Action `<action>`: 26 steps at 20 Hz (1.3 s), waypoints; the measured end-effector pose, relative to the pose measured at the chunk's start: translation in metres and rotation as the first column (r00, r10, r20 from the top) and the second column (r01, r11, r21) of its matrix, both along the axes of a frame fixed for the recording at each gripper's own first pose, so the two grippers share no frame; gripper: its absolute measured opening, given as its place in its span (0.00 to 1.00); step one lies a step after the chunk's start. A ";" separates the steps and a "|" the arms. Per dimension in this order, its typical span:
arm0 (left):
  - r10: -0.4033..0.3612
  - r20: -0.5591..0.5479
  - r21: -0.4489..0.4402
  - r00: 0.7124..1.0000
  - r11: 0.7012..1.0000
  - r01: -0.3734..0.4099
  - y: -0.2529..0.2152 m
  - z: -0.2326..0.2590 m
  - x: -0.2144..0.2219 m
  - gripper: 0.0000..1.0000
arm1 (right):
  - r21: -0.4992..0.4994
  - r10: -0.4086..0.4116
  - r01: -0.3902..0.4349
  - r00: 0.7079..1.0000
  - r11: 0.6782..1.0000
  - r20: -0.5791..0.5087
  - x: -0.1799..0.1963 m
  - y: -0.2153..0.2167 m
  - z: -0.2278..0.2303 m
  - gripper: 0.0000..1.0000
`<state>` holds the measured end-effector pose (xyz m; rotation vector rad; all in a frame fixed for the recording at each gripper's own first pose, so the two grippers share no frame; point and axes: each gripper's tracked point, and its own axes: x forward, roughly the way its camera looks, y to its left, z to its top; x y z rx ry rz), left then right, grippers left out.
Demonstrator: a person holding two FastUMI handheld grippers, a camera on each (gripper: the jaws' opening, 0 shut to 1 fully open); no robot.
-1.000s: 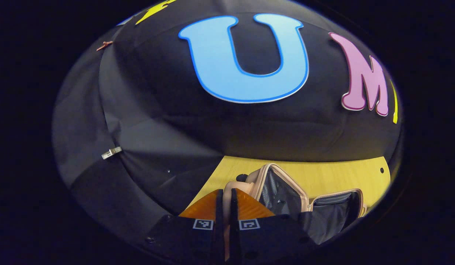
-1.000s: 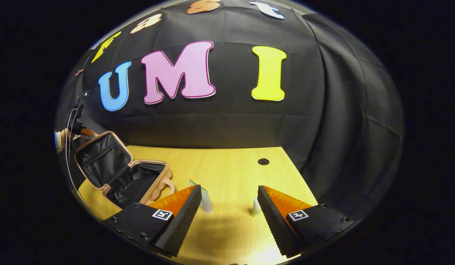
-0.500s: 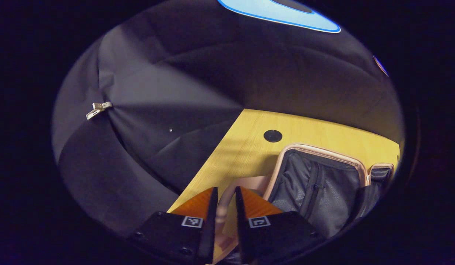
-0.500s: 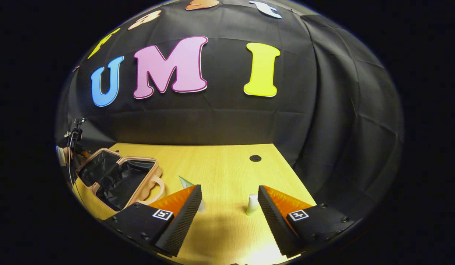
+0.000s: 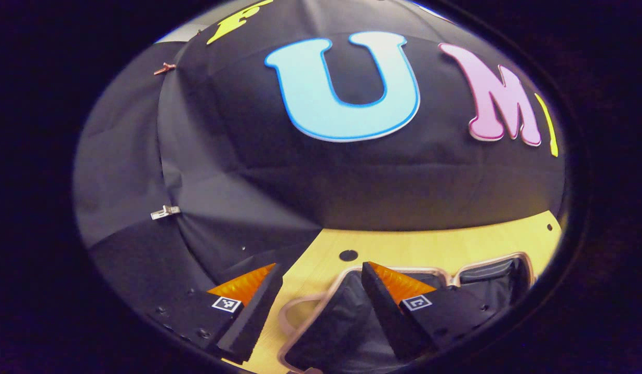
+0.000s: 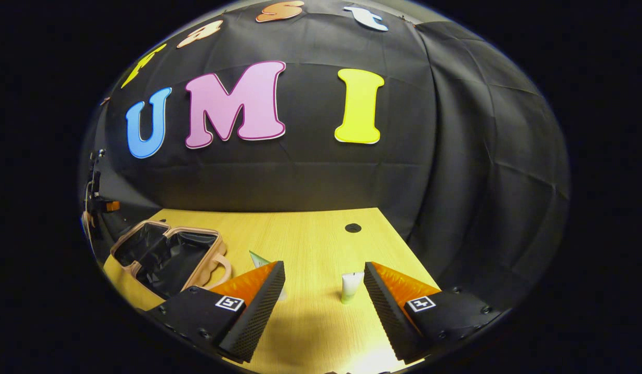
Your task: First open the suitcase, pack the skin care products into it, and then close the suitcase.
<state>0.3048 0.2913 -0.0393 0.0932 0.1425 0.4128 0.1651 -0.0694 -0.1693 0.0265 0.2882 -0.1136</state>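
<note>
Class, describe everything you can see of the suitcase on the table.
The suitcase is small, with a pinkish shell, a matching rim and dark fabric lining. It lies fully open, both halves flat on the wooden table near its left edge, with a looped handle at the near side. Nothing shows inside. No gripper touches it.

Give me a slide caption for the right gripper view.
Open right hand-held gripper over the table, open suitcase and two tubes ahead.
</note>
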 end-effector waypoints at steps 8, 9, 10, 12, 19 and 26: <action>-0.295 0.168 -0.106 0.941 0.943 0.314 -0.247 0.043 -0.066 0.96 | 0.060 -0.035 0.034 0.999 0.998 0.020 -0.020 -0.017 0.010 0.97; -0.323 0.164 -0.100 0.932 0.935 0.341 -0.271 0.037 -0.070 0.96 | 0.064 -0.037 0.035 0.999 0.997 0.018 -0.022 -0.019 0.009 0.97; -0.358 0.154 -0.098 0.921 0.922 0.375 -0.299 0.027 -0.072 0.96 | 0.070 -0.034 0.033 0.999 0.997 0.016 -0.024 -0.020 0.008 0.97; -0.427 0.129 -0.114 0.895 0.890 0.441 -0.349 0.003 -0.075 0.96 | 0.074 -0.020 0.019 1.000 0.997 0.008 -0.027 -0.022 0.002 0.97; -0.650 -0.010 -0.182 0.760 0.748 0.638 -0.493 -0.100 -0.063 0.93 | 0.099 -0.005 0.009 0.999 0.995 -0.035 -0.020 -0.038 -0.034 0.97; -0.727 -0.141 -0.226 0.672 0.685 0.693 -0.572 -0.184 -0.012 0.97 | 0.157 0.037 -0.018 0.992 0.987 -0.119 0.000 -0.047 -0.101 0.97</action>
